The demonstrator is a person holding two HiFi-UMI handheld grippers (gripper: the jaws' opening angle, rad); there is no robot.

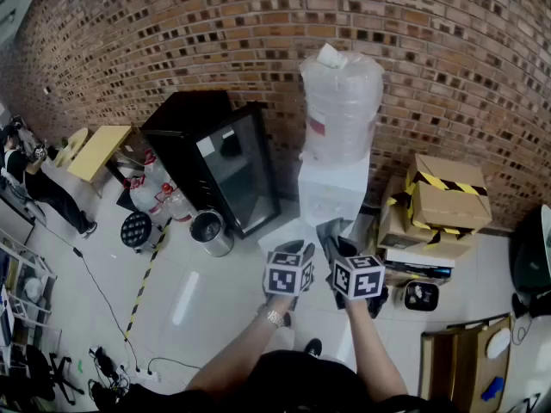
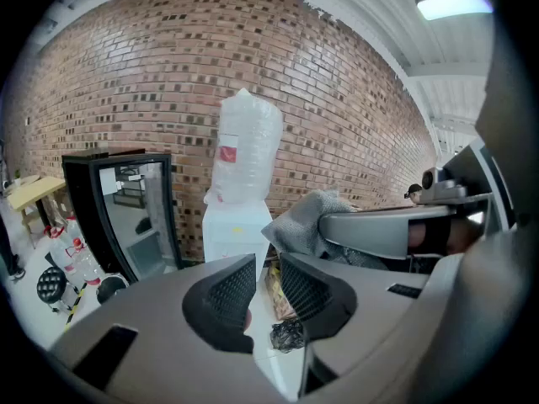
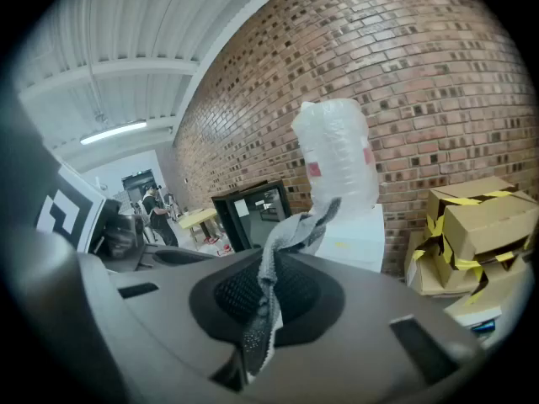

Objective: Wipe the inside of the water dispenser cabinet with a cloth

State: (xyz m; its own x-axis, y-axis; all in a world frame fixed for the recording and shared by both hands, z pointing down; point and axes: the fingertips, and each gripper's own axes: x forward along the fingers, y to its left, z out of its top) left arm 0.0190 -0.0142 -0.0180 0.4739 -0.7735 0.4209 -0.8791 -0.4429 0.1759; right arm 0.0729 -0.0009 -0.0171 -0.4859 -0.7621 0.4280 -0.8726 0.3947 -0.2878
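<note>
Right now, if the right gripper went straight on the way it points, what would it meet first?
Probably the water dispenser, standing ahead of the right gripper and the cloth it clamps; nothing shows between, though depth is unclear.

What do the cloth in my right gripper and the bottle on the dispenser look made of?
The grey cloth looks like matte woven or knitted fabric: limp folds, dotted texture. The big clear bottle seems translucent plastic, under crinkled glossy film.

Bright even indoor light, ceiling tube lamp (image 2: 453, 4) glaring, strong fisheye bending, dark corners
</note>
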